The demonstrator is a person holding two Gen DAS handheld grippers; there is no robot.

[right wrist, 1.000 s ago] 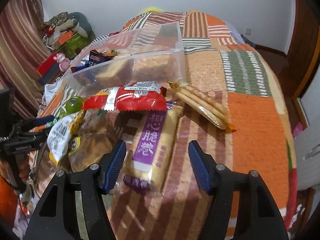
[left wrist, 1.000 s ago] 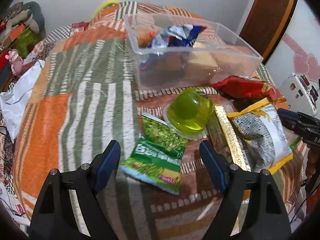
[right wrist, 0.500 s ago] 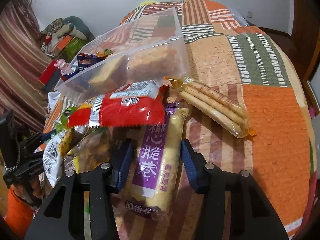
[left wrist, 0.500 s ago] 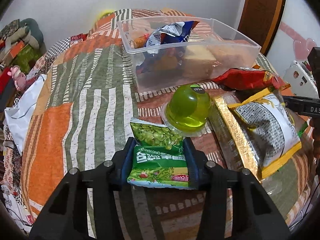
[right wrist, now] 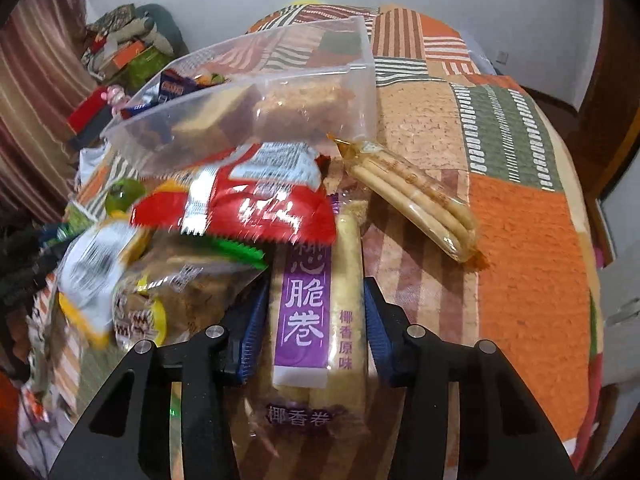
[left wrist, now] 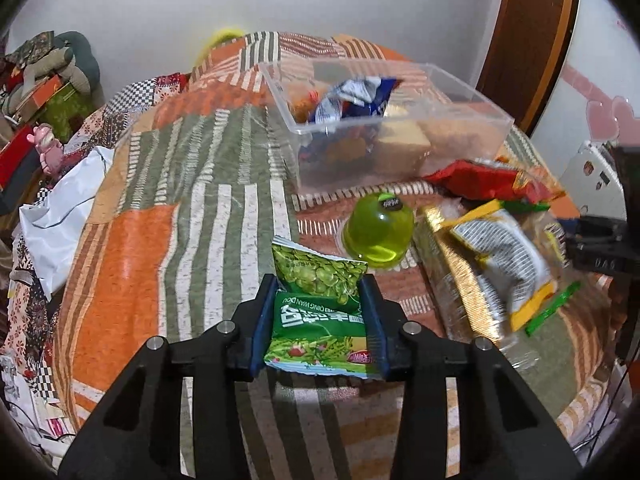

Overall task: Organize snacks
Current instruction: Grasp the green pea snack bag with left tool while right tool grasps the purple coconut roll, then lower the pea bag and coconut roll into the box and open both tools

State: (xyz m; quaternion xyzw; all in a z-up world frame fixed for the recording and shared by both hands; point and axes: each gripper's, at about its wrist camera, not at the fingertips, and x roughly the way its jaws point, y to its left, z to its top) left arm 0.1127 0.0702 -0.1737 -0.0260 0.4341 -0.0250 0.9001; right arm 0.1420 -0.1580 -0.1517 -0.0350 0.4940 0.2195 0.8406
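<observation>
My left gripper is shut on a green pea snack bag and holds it above the quilt. My right gripper is shut on a purple-labelled egg roll pack, lifted at its near end. A clear plastic bin with several snacks inside stands behind; it also shows in the right wrist view. A green jelly cup, a red bag, a breadstick pack and a white-yellow bag lie on the quilt.
The patchwork quilt covers a bed. Clutter and a pink toy lie at the left. A wooden door and white appliance stand at the right. A brown cake pack lies left of the egg rolls.
Both grippers closed from open: the left on the green pea bag, the right on the egg roll pack. Both packs have since been raised off the quilt.
</observation>
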